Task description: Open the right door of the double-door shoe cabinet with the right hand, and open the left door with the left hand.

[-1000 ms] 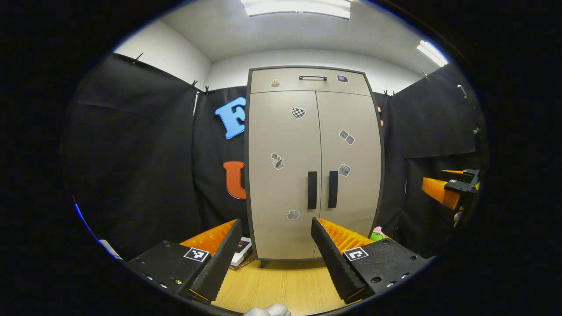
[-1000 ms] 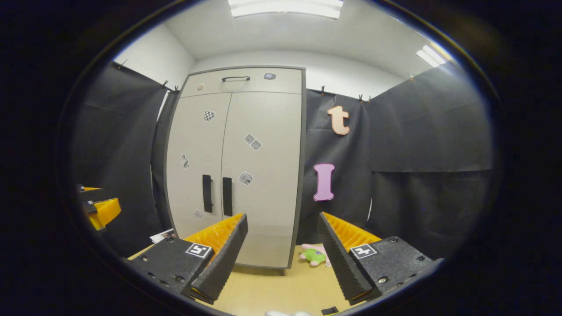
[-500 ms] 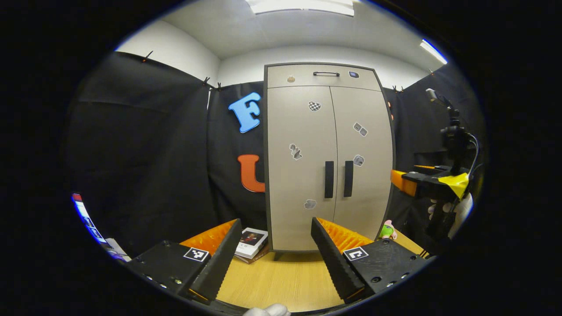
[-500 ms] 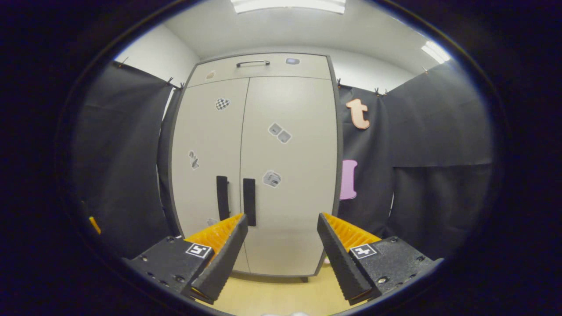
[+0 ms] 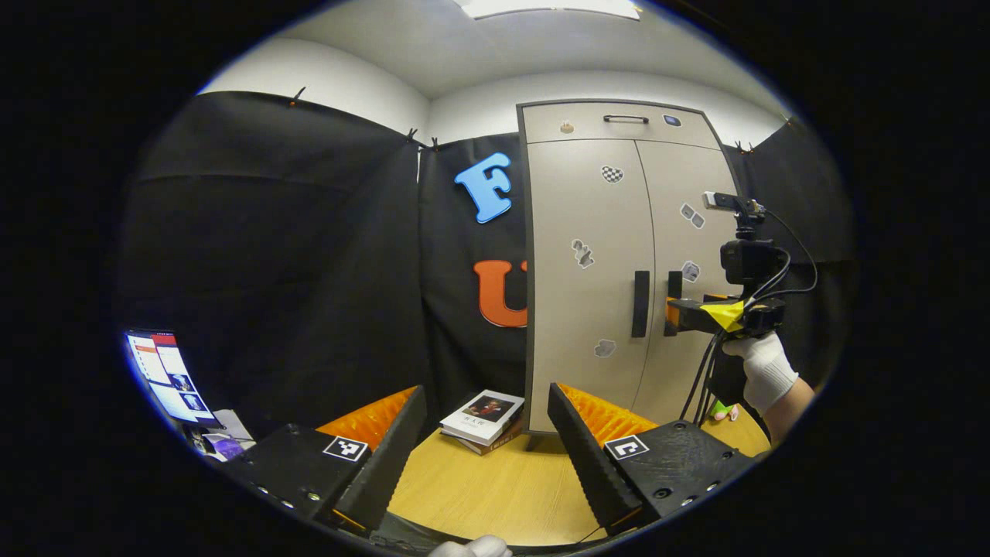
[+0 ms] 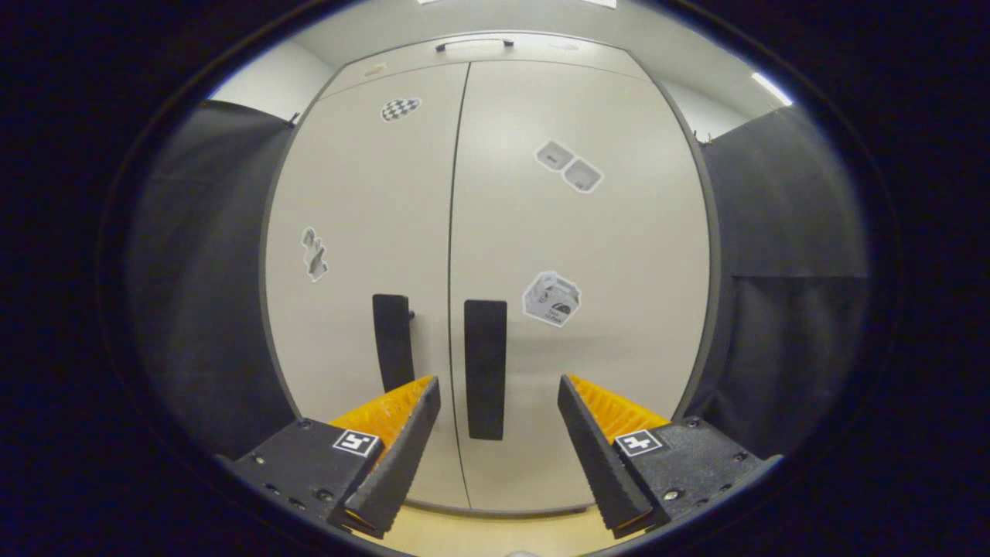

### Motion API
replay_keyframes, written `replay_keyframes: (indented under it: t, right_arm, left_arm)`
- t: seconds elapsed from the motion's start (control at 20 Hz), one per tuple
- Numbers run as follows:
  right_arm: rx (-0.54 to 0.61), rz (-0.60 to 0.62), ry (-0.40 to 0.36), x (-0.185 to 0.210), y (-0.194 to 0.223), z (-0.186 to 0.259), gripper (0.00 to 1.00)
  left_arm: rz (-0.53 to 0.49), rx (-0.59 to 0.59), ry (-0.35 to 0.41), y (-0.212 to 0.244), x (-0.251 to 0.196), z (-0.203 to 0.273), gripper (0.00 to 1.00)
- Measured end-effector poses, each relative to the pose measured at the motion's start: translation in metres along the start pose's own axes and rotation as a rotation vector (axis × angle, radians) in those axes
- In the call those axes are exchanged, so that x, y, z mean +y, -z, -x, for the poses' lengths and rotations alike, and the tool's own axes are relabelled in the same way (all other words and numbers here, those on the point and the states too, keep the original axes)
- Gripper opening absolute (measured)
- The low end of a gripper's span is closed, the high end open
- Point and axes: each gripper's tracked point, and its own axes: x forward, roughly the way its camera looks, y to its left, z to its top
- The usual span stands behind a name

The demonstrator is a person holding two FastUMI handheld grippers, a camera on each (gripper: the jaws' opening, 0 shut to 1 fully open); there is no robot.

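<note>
A tall beige shoe cabinet [image 5: 588, 232] with two shut doors stands on the wooden floor. The right door [image 6: 580, 255] carries a black vertical handle [image 6: 485, 370], and the left door [image 6: 363, 247] has its own handle [image 6: 392, 342]. My right gripper [image 6: 499, 387] is open and close to the cabinet, the right handle standing between and just beyond its fingers, untouched. In the left gripper view that gripper [image 5: 696, 316], held by a gloved hand [image 5: 762, 371], sits at the right handle [image 5: 674, 298]. My left gripper [image 5: 487, 398] is open, well back and left of the cabinet.
A stack of books [image 5: 483, 418] lies on the floor by the cabinet's left foot. A lit screen [image 5: 166, 375] stands at the far left. A small green toy [image 5: 719, 408] lies at the cabinet's right. A drawer with a handle [image 5: 625, 119] tops the cabinet.
My right gripper has moved in close to the doors, its fingers now flanking the right handle. The left gripper view has swung left, so the cabinet sits further right. Both doors stay shut.
</note>
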Motion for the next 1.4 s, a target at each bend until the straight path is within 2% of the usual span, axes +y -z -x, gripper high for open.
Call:
replay_keyframes:
  t: [0.25, 0.45, 0.5, 0.6, 0.75, 0.95, 1.4]
  right_arm:
    - [0.051, -0.039, 0.005, 0.001, 0.005, -0.036, 0.82]
    - [0.05, -0.038, 0.025, 0.002, 0.005, -0.043, 0.58]
    - [0.05, -0.037, 0.026, 0.004, 0.007, -0.043, 0.44]
    - [0.054, -0.03, 0.028, 0.004, 0.006, -0.043, 0.37]
    - [0.063, -0.038, 0.014, 0.003, 0.007, -0.041, 0.3]
    - [0.062, -0.032, -0.028, 0.004, 0.008, -0.03, 0.26]
    - [0.057, -0.045, -0.039, -0.022, 0.016, 0.044, 0.23]
  left_arm:
    - [0.001, 0.008, -0.052, 0.001, 0.007, 0.002, 0.95]
    - [0.001, 0.013, -0.06, 0.001, 0.006, -0.004, 0.95]
    - [0.004, 0.012, -0.058, 0.001, 0.005, -0.004, 0.95]
    - [0.01, 0.02, -0.05, 0.002, 0.004, -0.006, 0.95]
    - [0.011, 0.02, -0.041, 0.002, 0.002, -0.007, 0.95]
    - [0.014, 0.018, -0.022, 0.001, 0.0, -0.004, 0.95]
    - [0.015, -0.003, 0.064, 0.0, -0.01, 0.004, 0.95]
